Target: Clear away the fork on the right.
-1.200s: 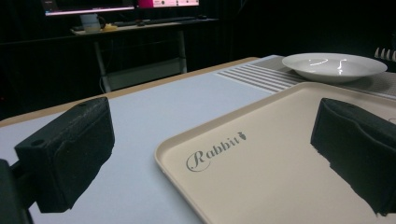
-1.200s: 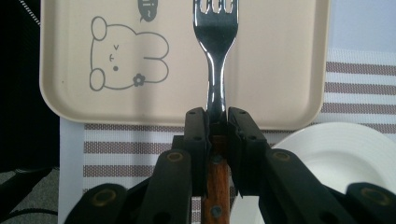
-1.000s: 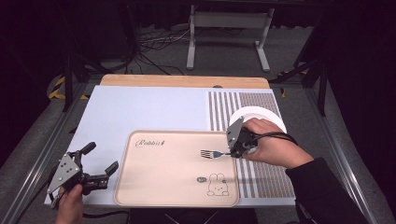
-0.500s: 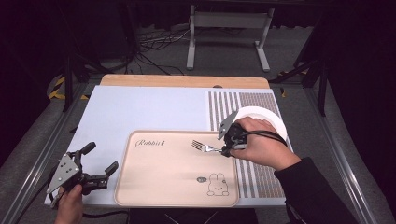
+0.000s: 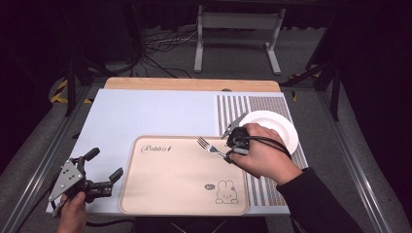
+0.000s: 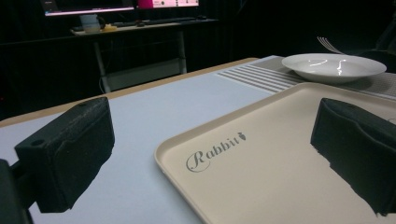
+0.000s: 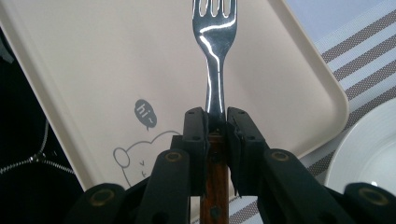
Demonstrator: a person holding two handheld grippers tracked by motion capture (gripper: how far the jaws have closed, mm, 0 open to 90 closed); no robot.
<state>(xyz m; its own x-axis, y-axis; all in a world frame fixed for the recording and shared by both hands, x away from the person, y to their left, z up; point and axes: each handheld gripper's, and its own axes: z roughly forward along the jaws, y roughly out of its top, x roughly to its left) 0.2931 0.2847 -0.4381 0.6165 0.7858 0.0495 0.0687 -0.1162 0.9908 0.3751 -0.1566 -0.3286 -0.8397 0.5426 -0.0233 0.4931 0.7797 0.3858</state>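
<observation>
A beige tray (image 5: 180, 179) lies on the tabletop (image 5: 145, 111), a white plate (image 5: 277, 127) beside its far right corner. The right gripper (image 5: 227, 154) clamps a fork (image 5: 210, 146) above the tray; the left gripper (image 5: 104, 167) gapes empty.

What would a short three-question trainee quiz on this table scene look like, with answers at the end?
1. True or false: the right hand-held gripper is shut on a fork.
2. Which thing lies nearest the left hand-held gripper? A) plate B) tray C) fork
3. Fill in: the fork's prongs hang over the ____.

Key
1. True. The jaws clamp its neck, just above the wooden handle.
2. B. The tray lies just beside the open jaws; the plate sits at the far right, on the striped mat.
3. Tray.
</observation>
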